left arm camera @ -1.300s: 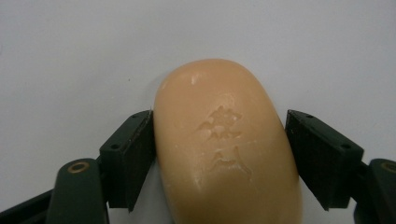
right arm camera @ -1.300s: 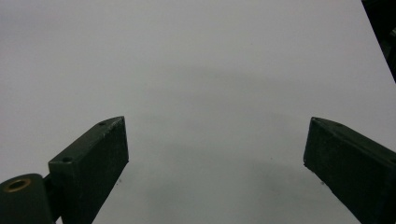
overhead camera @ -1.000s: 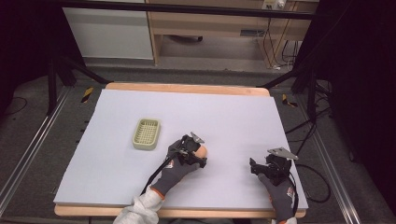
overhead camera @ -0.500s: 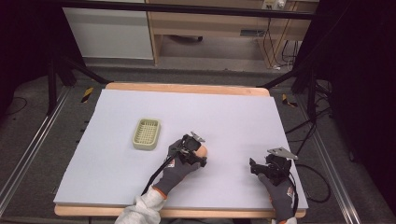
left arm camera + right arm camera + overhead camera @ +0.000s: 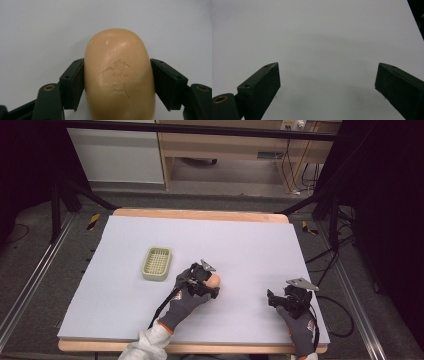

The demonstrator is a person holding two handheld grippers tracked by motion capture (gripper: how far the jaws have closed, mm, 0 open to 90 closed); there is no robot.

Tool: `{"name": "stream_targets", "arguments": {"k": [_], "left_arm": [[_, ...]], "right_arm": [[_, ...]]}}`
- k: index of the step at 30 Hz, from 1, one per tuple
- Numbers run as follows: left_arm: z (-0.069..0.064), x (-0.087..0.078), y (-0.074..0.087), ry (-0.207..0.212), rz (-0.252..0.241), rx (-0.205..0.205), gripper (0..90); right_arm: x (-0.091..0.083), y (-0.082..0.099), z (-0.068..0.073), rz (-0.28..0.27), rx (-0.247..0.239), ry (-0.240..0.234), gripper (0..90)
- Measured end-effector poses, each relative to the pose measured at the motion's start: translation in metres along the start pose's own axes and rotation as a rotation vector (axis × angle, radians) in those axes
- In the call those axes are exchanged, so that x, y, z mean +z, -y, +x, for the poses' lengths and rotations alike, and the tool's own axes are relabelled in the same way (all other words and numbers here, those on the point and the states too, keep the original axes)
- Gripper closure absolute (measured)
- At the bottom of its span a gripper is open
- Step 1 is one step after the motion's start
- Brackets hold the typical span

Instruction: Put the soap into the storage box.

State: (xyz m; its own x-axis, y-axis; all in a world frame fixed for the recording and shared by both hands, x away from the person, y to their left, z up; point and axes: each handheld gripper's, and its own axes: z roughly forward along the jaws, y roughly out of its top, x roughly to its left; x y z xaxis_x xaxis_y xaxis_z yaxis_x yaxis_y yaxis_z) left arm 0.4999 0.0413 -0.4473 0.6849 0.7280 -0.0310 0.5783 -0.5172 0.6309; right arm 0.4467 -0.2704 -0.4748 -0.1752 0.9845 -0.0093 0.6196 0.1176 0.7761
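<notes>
Left gripper view, left tongs [image 5: 117,85] clamp soap [image 5: 119,75], stamp perhaps lettering, right tongs [image 5: 327,87] wide.

Soap bar [image 5: 119,75] is peachy tan with a stamped mark, the little basket [image 5: 156,263] pale green with a grid bottom, claws black, bench [image 5: 250,240] top pale lavender-grey.

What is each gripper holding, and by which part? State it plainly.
The left gripper clamps the bar of soap across its two long sides, near mid-length. The right gripper is open and holds nothing.
</notes>
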Motion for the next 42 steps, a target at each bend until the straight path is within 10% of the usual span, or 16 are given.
{"name": "stream_targets", "arguments": {"k": [28, 42], "left_arm": [[0.029, -0.073, 0.018, -0.022, -0.097, -0.005, 30.9], [0.058, -0.097, 0.034, -0.061, -0.155, -0.086, 31.1]], "right_arm": [[0.000, 0.000, 0.000, 0.003, 0.004, 0.013, 6.3], [0.001, 0.000, -0.001, 0.005, 0.001, 0.018, 6.2]]}}
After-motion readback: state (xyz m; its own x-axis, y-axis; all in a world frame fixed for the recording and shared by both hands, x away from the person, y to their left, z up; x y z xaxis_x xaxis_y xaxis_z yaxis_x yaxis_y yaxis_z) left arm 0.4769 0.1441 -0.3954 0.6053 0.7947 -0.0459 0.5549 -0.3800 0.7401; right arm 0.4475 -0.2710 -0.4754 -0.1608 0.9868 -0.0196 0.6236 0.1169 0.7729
